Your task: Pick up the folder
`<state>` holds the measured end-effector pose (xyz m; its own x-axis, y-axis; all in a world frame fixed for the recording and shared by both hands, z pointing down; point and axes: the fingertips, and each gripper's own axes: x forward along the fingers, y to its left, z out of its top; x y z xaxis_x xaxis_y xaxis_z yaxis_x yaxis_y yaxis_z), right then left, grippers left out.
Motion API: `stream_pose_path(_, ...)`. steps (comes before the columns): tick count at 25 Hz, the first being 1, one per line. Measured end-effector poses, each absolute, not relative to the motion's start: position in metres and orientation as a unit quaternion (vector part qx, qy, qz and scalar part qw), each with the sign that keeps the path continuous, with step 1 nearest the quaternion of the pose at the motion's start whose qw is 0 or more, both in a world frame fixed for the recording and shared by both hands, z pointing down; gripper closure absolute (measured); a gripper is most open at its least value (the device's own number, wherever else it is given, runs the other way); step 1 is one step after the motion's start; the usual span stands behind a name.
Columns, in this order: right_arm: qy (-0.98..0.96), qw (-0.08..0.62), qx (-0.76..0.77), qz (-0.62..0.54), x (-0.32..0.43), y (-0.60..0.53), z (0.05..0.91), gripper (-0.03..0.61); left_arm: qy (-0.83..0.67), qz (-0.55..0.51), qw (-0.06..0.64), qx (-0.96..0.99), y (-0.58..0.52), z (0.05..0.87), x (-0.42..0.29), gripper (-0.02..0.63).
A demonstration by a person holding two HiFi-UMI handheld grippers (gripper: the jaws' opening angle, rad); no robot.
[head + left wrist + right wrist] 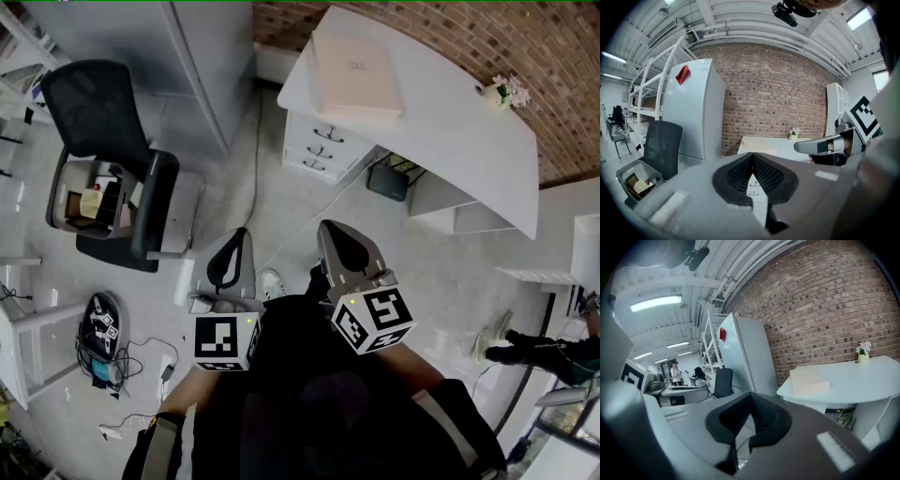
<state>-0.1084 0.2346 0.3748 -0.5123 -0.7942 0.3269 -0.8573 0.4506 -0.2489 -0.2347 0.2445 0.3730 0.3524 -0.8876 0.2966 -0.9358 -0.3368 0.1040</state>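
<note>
Approaching is judged the step in hand. Left gripper (232, 255) and right gripper (343, 249) are held closed and empty, well apart from the folder (356, 73). Next, jaws must be opened and reached forward. Folder is seen pale pink, thick, flat on white desk (450, 122), upper centre.

Grey left claw (240, 234) and right claw (328, 228) carry black-and-white marker cubes (225, 342).

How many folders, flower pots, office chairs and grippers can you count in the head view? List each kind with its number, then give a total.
folder: 1
flower pot: 1
office chair: 1
grippers: 2 (left gripper, right gripper)
Total: 5
</note>
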Motion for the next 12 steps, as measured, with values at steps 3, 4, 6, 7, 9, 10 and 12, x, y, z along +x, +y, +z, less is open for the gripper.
stream_pose_path(3,-0.849,0.079,0.486,0.191,-0.107,0.236,0.374,0.578,-0.56,0.092,0.126,0.813,0.245,0.372,-0.233,0.611)
stream_pose_path(4,-0.849,0.078,0.487,0.189,-0.107,0.236,0.373,0.578,-0.56,0.092,0.125,0.814,0.245,0.371,-0.232,0.611)
stream_pose_path(6,-0.851,0.075,0.486,0.183,-0.106,0.237,0.37,0.578,-0.56,0.092,0.123,0.814,0.246,0.37,-0.231,0.611)
stream_pose_path(7,-0.852,0.073,0.486,0.18,-0.107,0.237,0.368,0.578,-0.56,0.092,0.122,0.815,0.246,0.37,-0.231,0.611)
stream_pose_path(9,-0.856,0.067,0.482,0.174,-0.108,0.237,0.363,0.578,-0.558,0.092,0.122,0.816,0.245,0.37,-0.23,0.612)
stream_pose_path(10,-0.858,0.065,0.479,0.174,-0.109,0.237,0.362,0.578,-0.557,0.092,0.122,0.816,0.244,0.369,-0.23,0.611)
stream_pose_path(12,-0.859,0.061,0.477,0.177,-0.11,0.235,0.361,0.577,-0.556,0.091,0.12,0.817,0.242,0.368,-0.229,0.611)
